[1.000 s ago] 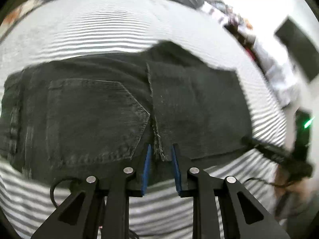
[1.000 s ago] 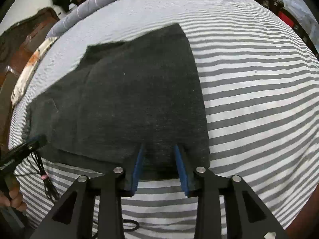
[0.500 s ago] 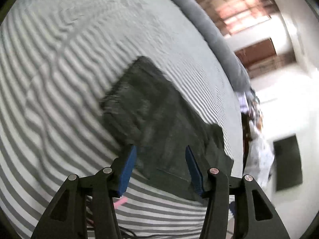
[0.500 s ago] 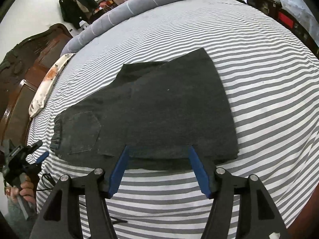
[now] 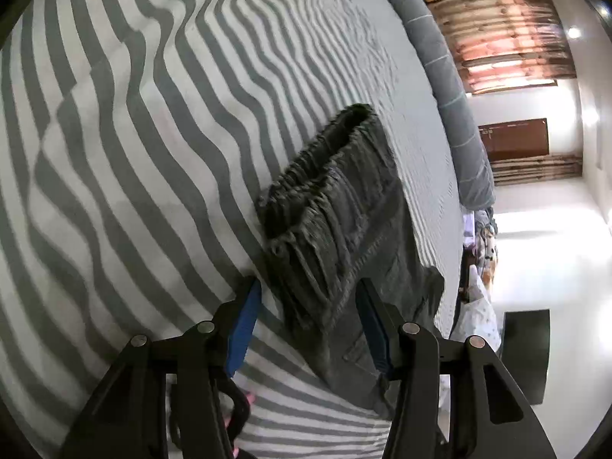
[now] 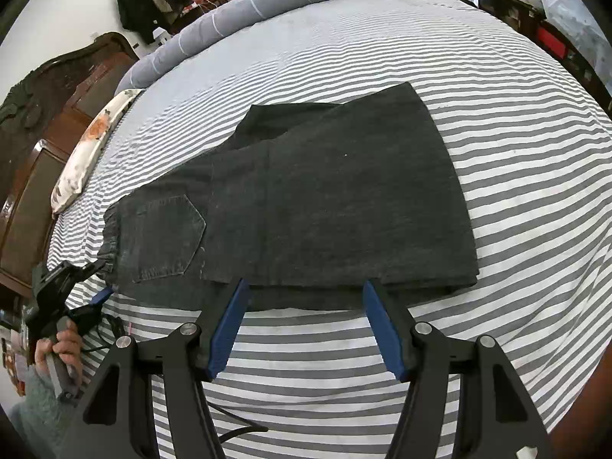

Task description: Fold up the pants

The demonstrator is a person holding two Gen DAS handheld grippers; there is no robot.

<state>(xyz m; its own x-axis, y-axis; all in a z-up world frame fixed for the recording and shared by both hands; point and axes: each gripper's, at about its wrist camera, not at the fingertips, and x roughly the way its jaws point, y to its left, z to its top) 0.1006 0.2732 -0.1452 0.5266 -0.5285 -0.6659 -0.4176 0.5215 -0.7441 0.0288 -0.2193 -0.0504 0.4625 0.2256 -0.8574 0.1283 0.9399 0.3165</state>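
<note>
Dark grey denim pants [image 6: 325,206] lie folded flat on the striped bed, back pocket [image 6: 168,237] up at the left, elastic waistband at the far left. My right gripper [image 6: 306,306] is open and empty, its blue fingertips just in front of the pants' near edge. In the left wrist view the gathered waistband [image 5: 321,195] faces me end on. My left gripper [image 5: 310,306] is open, its fingertips on either side of the waistband's near corner, not clamped. The left gripper also shows in the right wrist view [image 6: 76,290] at the waistband.
The bed [image 6: 535,153] has a grey and white striped sheet. A grey bolster [image 6: 267,4] lies along the far edge, a floral pillow [image 6: 91,141] at the left by a dark wooden headboard [image 6: 49,107]. A furniture edge [image 6: 554,38] runs at the right.
Both grippers have opened and let go of the pants. The right one pulled back from the near edge. The left one swung round to the waistband end.
</note>
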